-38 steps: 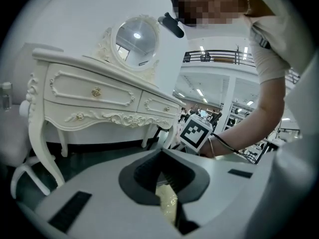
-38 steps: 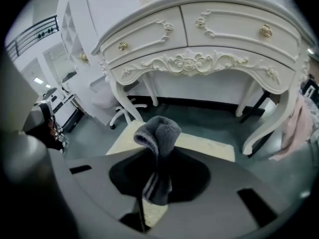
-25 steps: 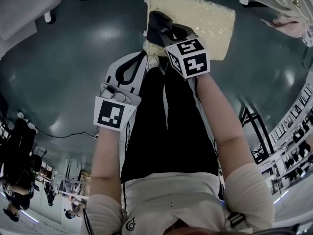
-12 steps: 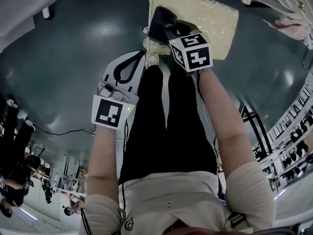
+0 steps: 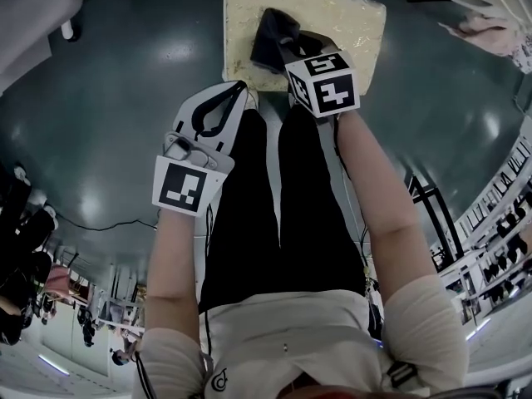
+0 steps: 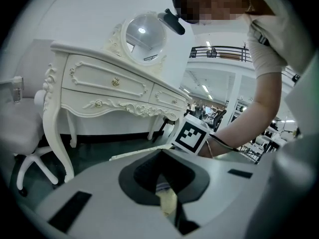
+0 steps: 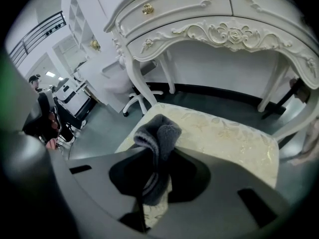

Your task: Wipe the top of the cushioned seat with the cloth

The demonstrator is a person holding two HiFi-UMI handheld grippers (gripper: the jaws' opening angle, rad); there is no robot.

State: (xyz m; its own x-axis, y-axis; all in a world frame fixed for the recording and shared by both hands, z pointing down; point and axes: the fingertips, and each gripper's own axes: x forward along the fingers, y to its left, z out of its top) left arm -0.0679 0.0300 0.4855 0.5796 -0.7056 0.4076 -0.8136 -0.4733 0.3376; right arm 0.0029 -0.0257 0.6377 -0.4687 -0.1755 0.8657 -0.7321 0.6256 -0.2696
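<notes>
Head view: right gripper (image 5: pixel 287 52) jaws clamped on dark cloth (image 5: pixel 273 33), bunched over left part of cushioned seat (image 5: pixel 353 15) | left gripper (image 5: pixel 218 110) jaws together, empty, beside seat's near edge | risk: the bunched wad may skim, leaving patches unwiped.

The cushioned seat (image 5: pixel 349 23) stands on the floor (image 5: pixel 125 73) just ahead of your legs, with the dressing table (image 7: pixel 209 14) behind it. The cloth (image 5: pixel 273 36) rests on the seat's near left part, between the jaws of your right gripper (image 5: pixel 281 50). Your left gripper (image 5: pixel 237 94) sits off the seat, beside its near left corner and closer to you.
</notes>
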